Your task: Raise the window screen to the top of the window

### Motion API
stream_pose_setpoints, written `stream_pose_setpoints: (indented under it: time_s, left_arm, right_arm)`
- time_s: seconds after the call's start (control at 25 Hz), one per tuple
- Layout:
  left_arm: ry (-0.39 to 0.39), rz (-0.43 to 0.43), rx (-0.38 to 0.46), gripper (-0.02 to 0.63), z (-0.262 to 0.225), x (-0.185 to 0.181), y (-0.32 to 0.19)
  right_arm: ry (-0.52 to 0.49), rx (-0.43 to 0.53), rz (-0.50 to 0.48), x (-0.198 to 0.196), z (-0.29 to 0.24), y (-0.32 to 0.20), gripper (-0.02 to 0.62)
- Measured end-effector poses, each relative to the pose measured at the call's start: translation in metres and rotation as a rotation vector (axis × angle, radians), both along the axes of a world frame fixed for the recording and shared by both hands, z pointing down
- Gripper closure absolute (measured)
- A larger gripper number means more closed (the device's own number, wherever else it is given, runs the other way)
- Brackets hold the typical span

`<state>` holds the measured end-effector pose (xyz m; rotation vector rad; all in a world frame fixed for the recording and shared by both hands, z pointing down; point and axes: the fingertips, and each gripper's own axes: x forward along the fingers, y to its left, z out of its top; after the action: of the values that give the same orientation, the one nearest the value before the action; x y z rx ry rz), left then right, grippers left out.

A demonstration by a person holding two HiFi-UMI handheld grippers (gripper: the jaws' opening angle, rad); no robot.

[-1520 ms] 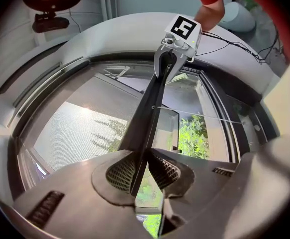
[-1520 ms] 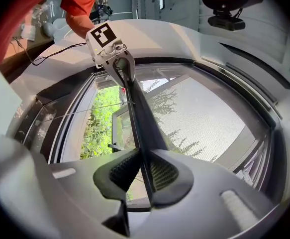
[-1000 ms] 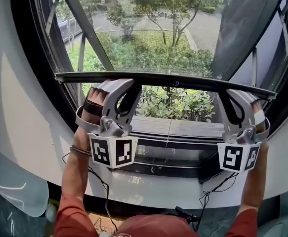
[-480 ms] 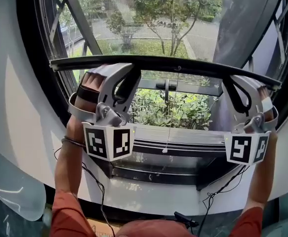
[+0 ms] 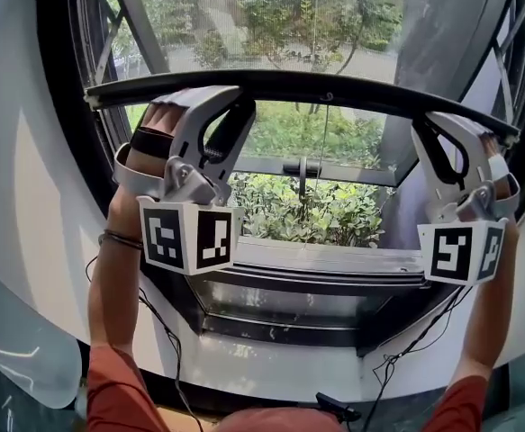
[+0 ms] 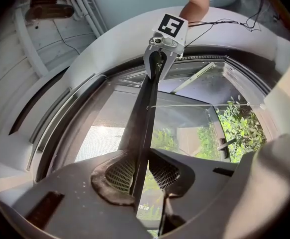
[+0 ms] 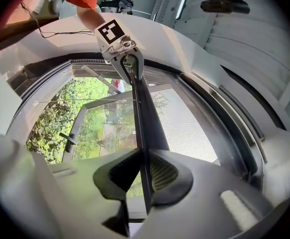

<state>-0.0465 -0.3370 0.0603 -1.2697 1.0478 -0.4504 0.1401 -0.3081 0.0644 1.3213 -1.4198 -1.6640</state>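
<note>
The window screen's dark bottom bar (image 5: 334,88) runs across the window in the head view, with the fine mesh (image 5: 271,25) above it. My left gripper (image 5: 215,99) is shut on the bar near its left end. My right gripper (image 5: 442,126) is shut on it near its right end. In the left gripper view the bar (image 6: 145,118) passes between the ribbed pads (image 6: 120,173) of my left gripper (image 6: 141,176) and runs on to the far gripper (image 6: 159,54). The right gripper view shows the same bar (image 7: 141,118) clamped in my right gripper (image 7: 145,176).
Below the bar the opening shows bushes, a window handle (image 5: 303,166) and a thin pull cord (image 5: 323,133). The sill (image 5: 325,259) lies under my hands, and cables (image 5: 167,340) hang below it. The dark window frame (image 5: 59,106) curves up on both sides.
Both grippers have risen together with the bar held between their jaws. The gap under the screen has grown, and the window handle now shows.
</note>
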Motion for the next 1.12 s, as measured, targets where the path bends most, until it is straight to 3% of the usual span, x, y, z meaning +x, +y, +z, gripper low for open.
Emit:
stream_pose_setpoints:
  time_s: [0.24,0.68,1.12]
  left_arm:
    - [0.013,-0.035,0.066,0.528,-0.012,0.0,0.0]
    - [0.04,-0.098,0.159,0.532,-0.091,-0.001,0.001]
    - [0.053,-0.146,0.194,0.532,-0.149,0.001,-0.002]
  right_arm:
    - [0.023,0.046,0.033,-0.001,-0.014,-0.001,0.549]
    - [0.034,0.162,0.112,-0.001,-0.092,-0.001,0.563]
    - [0.044,0.234,0.162,0.0,-0.151,-0.003,0.565]
